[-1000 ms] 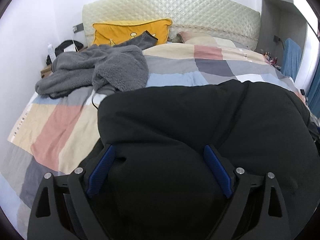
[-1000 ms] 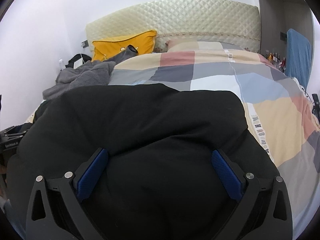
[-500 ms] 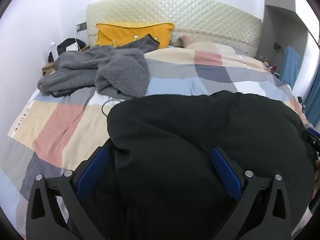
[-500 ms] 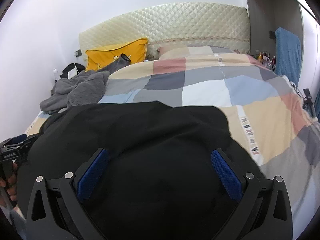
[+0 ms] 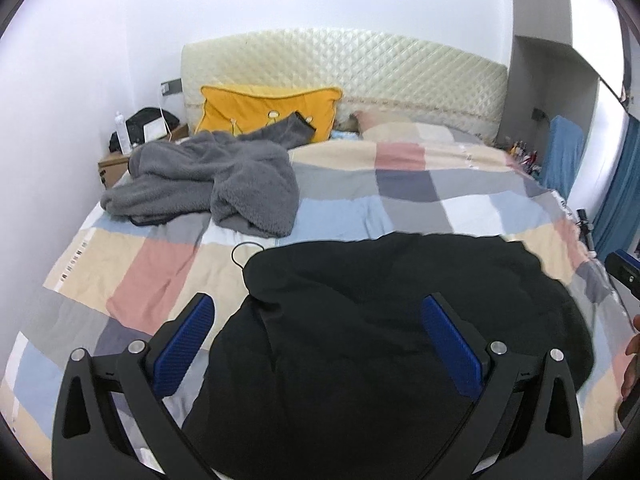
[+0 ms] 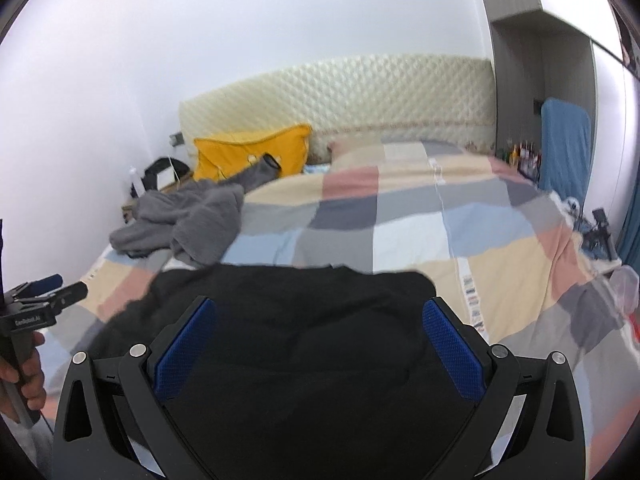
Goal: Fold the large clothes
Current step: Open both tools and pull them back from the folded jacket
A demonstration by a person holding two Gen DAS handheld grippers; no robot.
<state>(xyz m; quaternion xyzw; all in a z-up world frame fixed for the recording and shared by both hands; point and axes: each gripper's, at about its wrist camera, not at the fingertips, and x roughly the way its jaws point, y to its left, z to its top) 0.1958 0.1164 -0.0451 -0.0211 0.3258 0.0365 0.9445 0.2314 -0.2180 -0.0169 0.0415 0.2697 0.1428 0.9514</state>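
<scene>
black garment (image 5: 392, 336) lies in a folded heap on the near part of the patchwork bed (image 5: 136, 264), under both my grippers. left gripper (image 5: 318, 344): jaws have just been opening and now stand at their widest, pads clear of the cloth, nothing held. right gripper (image 6: 320, 346): jaws wide apart too, empty, cloth below but not pinched.

judgement on the step: fold appears laid down; i am off the cloth. to do it well, lift straight away so no pad snags the top layer, then check that the edges sit square before the next fold.

count: black garments, one. grey fleece garment (image 5: 224, 184), one, well apart near the headboard. yellow pillow (image 5: 260, 110), one. grippers, two.
</scene>
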